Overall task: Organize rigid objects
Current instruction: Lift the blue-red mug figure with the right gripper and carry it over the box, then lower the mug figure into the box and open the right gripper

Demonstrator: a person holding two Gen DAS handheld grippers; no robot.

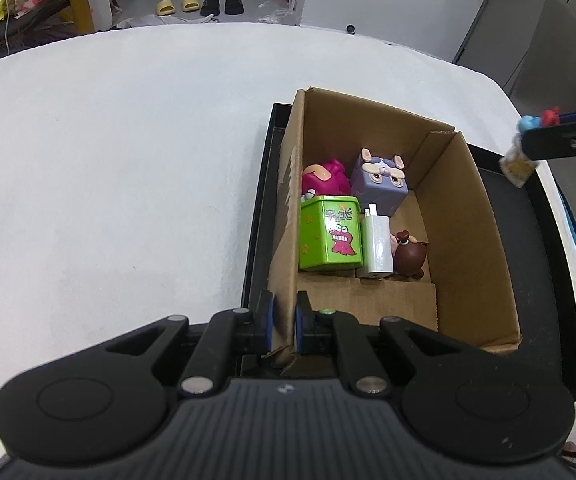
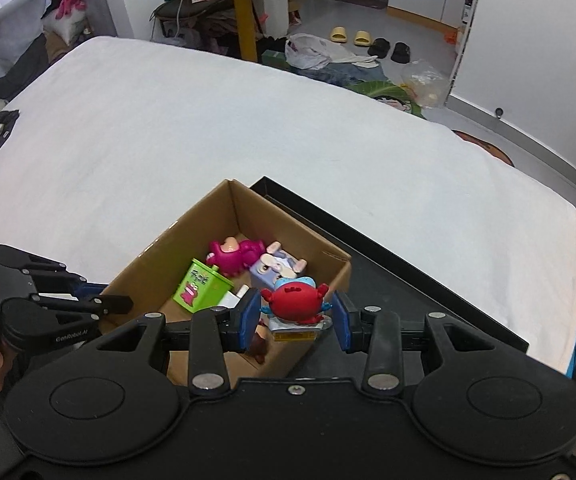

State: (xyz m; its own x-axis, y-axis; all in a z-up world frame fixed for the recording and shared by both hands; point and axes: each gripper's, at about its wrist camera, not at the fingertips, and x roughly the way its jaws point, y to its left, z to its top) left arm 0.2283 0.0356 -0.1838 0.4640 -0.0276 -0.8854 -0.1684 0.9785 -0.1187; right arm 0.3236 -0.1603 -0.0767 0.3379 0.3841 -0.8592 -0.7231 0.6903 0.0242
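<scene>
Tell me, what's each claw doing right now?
Left gripper shut on box wall. Right gripper shut on red crab toy, above the box. Box part full; right side free.

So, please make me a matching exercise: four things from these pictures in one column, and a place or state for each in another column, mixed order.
Things:
1. green tin
2. red crab toy
3. cardboard box wall
4. purple cube toy

Places or states:
A. pinched by the left tongs
B. held between the right tongs, above the box
C. in the box, against the left wall, beside a white charger
D. in the box's far end, beside a pink toy

Pairs: 1-C, 2-B, 3-A, 4-D
</scene>
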